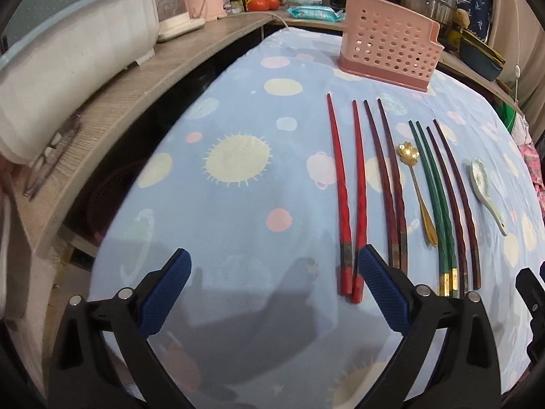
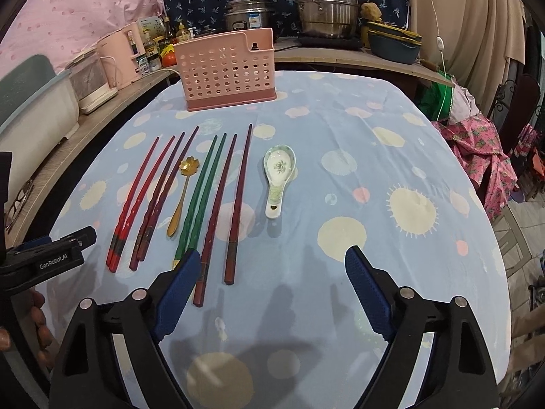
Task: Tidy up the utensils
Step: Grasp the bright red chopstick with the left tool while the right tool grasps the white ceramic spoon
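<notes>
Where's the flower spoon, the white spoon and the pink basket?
Flower spoon (image 2: 188, 166), right wrist view, on its gold bowl.
White spoon (image 2: 279, 163), right wrist view, on its bowl.
Pink basket (image 2: 224, 68), right wrist view, on its holed front wall.

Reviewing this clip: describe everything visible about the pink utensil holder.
The pink utensil holder is a plastic-looking rectangular caddy with rows of round holes in its walls, a darker pink base and a raised, notched corner at one end. It stands upright at the far end of the blue patterned tablecloth, beyond the laid-out utensils; nothing shows above its rim. Neither gripper touches it.
</notes>
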Demonstrator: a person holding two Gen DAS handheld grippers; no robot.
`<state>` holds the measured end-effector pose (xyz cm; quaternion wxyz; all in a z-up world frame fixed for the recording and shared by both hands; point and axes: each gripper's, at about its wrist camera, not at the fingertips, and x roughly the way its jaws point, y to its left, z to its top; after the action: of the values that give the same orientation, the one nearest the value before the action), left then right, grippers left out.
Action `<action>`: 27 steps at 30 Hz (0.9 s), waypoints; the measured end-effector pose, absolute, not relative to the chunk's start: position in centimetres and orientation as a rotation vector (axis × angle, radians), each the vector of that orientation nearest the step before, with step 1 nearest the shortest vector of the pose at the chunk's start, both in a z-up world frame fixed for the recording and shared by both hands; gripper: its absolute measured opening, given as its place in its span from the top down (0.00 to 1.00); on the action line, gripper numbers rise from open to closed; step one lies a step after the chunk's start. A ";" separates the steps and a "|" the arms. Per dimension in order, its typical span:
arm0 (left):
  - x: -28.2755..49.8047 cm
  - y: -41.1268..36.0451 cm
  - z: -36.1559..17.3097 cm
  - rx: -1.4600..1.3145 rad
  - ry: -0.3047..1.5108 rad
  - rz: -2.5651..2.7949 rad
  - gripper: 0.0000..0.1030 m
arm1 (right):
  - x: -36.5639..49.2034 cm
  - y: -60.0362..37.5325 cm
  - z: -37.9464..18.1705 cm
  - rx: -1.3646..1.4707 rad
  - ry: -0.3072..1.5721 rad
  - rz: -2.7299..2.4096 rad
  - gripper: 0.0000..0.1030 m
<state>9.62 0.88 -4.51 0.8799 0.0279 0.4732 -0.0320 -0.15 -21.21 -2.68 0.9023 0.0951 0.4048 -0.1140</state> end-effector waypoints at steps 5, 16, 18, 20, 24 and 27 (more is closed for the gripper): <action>11.6 0.2 -5.8 0.030 1.013 -0.112 0.20 | 1.1 -21.8 -2.8 0.202 0.838 -0.247 0.25; 13.5 -0.3 -6.6 0.046 1.017 -0.146 0.42 | 4.6 -23.1 -3.2 0.261 0.858 -0.224 0.51; 13.4 -0.1 -6.7 0.054 1.017 -0.147 0.48 | 5.4 -23.4 -3.2 0.277 0.854 -0.218 0.54; 13.1 -0.1 -6.6 0.073 1.014 -0.151 0.57 | 6.1 -23.5 -3.1 0.273 0.851 -0.223 0.58; 12.5 0.2 -6.4 0.064 1.017 -0.177 0.74 | 7.2 -23.8 -3.4 0.274 0.856 -0.227 0.63; 11.9 0.5 -6.3 0.042 1.027 -0.205 0.87 | 7.6 -24.1 -4.1 0.284 0.873 -0.229 0.68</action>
<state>11.93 0.47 -6.29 0.8658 0.0202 0.4903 -0.0979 7.64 -24.14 -4.06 0.8901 0.1367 0.4206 -0.1105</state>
